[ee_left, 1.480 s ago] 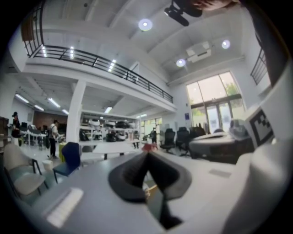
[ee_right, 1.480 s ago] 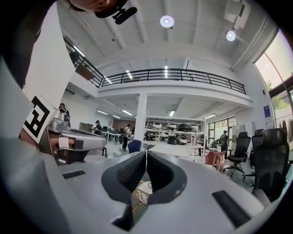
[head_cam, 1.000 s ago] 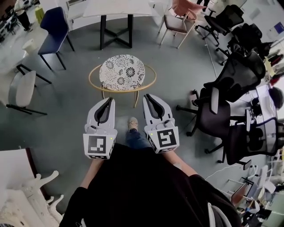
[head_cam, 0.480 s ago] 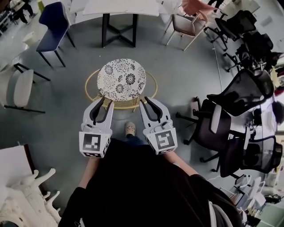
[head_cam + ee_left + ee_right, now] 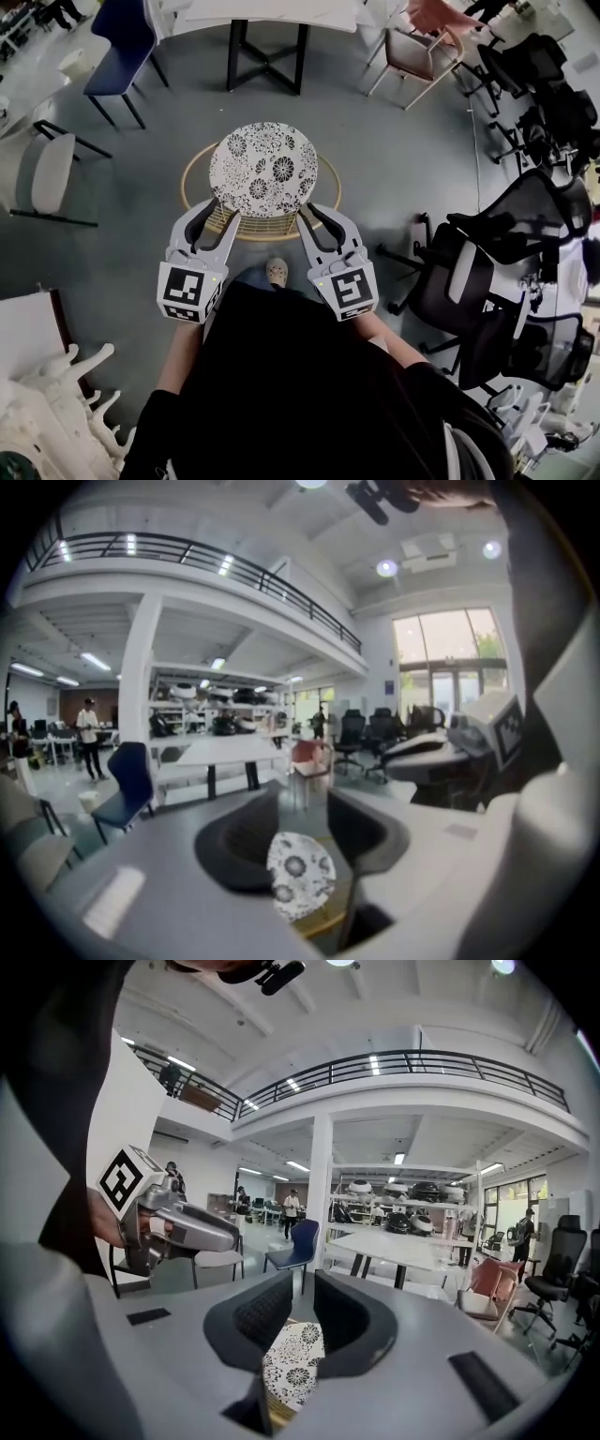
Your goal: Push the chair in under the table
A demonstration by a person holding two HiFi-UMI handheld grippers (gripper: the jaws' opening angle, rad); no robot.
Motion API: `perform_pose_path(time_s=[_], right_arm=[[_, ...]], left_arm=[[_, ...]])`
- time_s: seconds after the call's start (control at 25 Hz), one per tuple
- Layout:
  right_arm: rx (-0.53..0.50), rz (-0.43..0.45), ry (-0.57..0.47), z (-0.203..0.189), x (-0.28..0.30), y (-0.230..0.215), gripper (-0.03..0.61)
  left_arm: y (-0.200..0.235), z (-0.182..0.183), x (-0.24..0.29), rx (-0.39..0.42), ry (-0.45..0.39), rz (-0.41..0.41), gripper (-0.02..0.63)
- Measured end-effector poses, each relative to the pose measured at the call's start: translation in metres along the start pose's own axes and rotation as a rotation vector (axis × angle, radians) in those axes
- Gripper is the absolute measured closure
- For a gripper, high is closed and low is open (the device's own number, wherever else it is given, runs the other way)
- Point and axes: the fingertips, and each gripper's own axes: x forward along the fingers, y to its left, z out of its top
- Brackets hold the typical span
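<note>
Jaws apart on both: left gripper [image 5: 217, 214] at the 7 o'clock edge, right gripper [image 5: 316, 212] at 5 o'clock, of the round rattan chair with flowered cushion [image 5: 263, 169], which stands well short of the white-topped black-legged table [image 5: 281, 11] at 12 o'clock. Uneven pushing could swing it aside, and the unclamped jaws may slip off the curved rim.

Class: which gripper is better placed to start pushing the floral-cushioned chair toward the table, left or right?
Nearly a tie, left marginally. The left gripper and right gripper are both open at the chair's near rim, with the table straight ahead. The left's jaws stand wider around the rim.
</note>
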Motion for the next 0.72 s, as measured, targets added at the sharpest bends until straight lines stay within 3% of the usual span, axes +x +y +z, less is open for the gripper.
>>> perform_pose_path(time_s=[0.16, 0.56, 0.72], right_arm=[[-0.002, 0.043, 0.049, -0.014, 0.010, 0.005, 0.478], [-0.043, 0.101, 0.192, -0.049, 0.024, 0.011, 0.459], [-0.059, 0.117, 0.249, -0.069, 0.029, 0.009, 0.456]], left_arm=[[0.004, -0.020, 0.006, 0.007, 0.071, -0.077, 0.439], [0.023, -0.069, 0.017, 0.056, 0.266, -0.211, 0.423], [0.025, -0.094, 0.025, 0.119, 0.356, -0.276, 0.416]])
